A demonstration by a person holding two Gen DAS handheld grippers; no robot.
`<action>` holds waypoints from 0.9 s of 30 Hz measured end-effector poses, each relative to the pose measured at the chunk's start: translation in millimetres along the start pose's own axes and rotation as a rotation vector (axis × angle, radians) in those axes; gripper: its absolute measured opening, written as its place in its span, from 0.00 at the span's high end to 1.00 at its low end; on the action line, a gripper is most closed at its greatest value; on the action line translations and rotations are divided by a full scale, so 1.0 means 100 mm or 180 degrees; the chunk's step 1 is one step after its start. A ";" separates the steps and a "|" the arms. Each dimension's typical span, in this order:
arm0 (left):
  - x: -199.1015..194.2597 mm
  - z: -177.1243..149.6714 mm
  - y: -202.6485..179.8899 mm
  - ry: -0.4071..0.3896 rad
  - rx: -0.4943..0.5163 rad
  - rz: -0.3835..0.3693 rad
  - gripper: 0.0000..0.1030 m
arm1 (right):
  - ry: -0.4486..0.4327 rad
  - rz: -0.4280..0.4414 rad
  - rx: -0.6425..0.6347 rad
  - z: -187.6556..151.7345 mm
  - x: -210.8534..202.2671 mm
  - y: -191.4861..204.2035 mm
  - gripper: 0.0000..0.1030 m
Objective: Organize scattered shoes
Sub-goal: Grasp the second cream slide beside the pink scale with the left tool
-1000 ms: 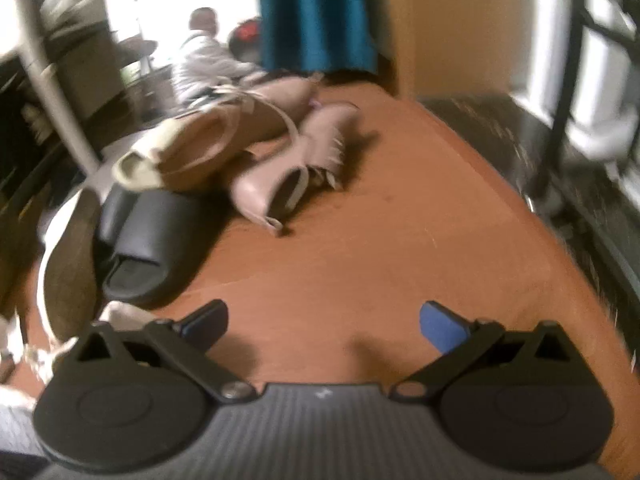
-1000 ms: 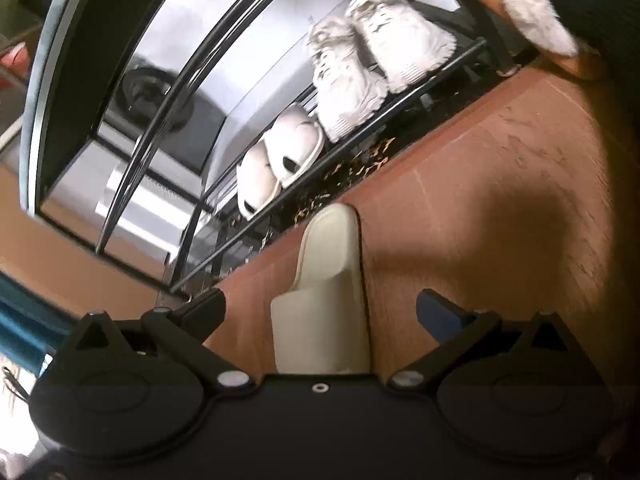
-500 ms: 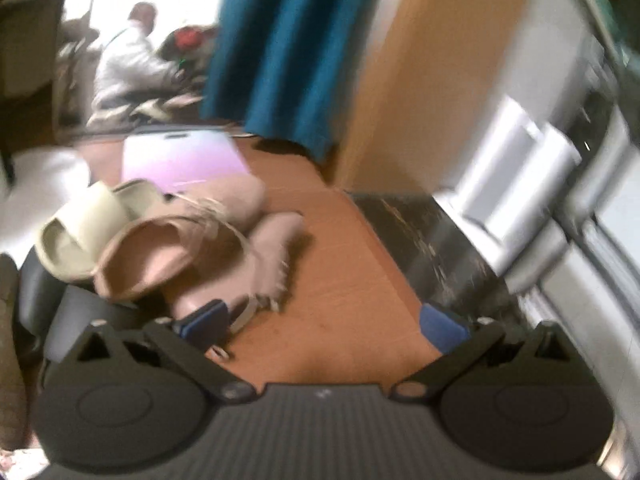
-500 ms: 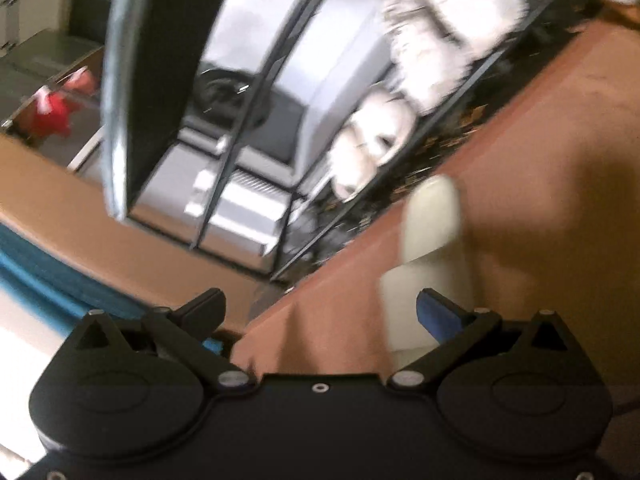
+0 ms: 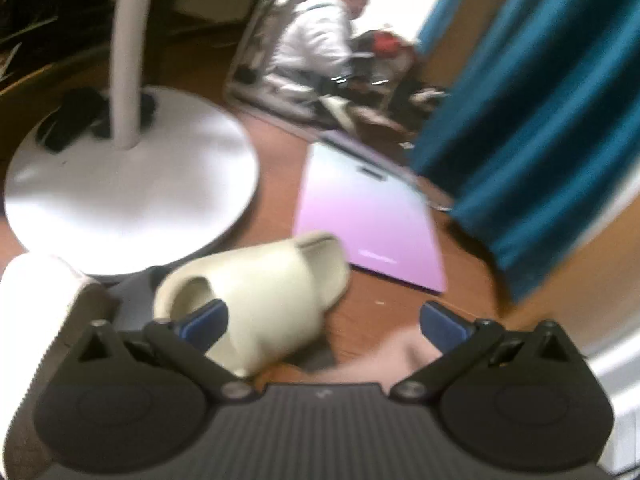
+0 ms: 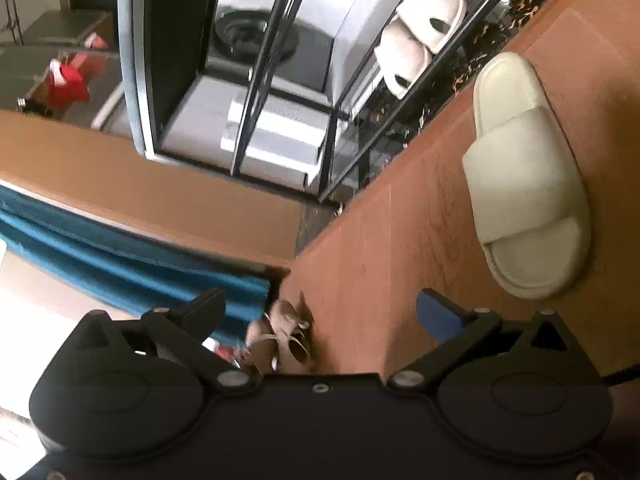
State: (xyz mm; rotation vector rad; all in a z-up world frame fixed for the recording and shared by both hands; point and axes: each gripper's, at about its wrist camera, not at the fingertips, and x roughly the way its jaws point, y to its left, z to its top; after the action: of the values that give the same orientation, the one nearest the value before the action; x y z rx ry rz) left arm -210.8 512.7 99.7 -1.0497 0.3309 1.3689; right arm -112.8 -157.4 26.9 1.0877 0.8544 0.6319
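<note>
Cream slide (image 5: 256, 300) lies tipped on the wood floor (image 5: 380, 312) at about eleven o'clock from my left gripper (image 5: 324, 322), whose fingers are spread wide with nothing between them; the left fingertip (image 5: 204, 320) overlaps the slide's opening, contact unclear. Beyond it sit a white round stand base (image 5: 132, 184) and a lilac board (image 5: 368, 216). My right gripper (image 6: 320, 312) is also spread and empty. Its matching cream slide (image 6: 524, 184) rests flat at two o'clock, near the shoe rack (image 6: 360, 128) holding white slippers (image 6: 420, 36).

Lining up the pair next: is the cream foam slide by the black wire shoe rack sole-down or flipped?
Sole-down: the cream foam slide lies flat on the floor, strap up.
</note>
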 end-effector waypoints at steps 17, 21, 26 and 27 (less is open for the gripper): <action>0.42 -0.04 -0.22 -0.0360 0.0079 0.1035 0.01 | 0.0041 -0.0503 0.0188 -0.07 0.16 -0.34 0.00; 0.48 -0.08 -0.08 -0.0213 -0.0283 0.1183 0.01 | 0.0021 -0.0557 0.0216 -0.07 0.17 -0.36 0.00; 0.64 0.02 0.00 -0.0080 -0.0496 0.1050 0.01 | 0.0006 -0.0596 0.0250 -0.08 0.16 -0.39 0.00; 0.66 0.06 0.01 -0.0063 -0.0518 0.1004 0.01 | 0.0011 -0.0590 0.0253 -0.08 0.16 -0.39 0.00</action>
State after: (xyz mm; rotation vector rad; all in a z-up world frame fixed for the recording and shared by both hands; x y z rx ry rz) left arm -197.5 558.8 53.6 -1.1511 0.3871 1.7104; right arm -109.7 -154.3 -15.4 1.0643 0.9775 0.4484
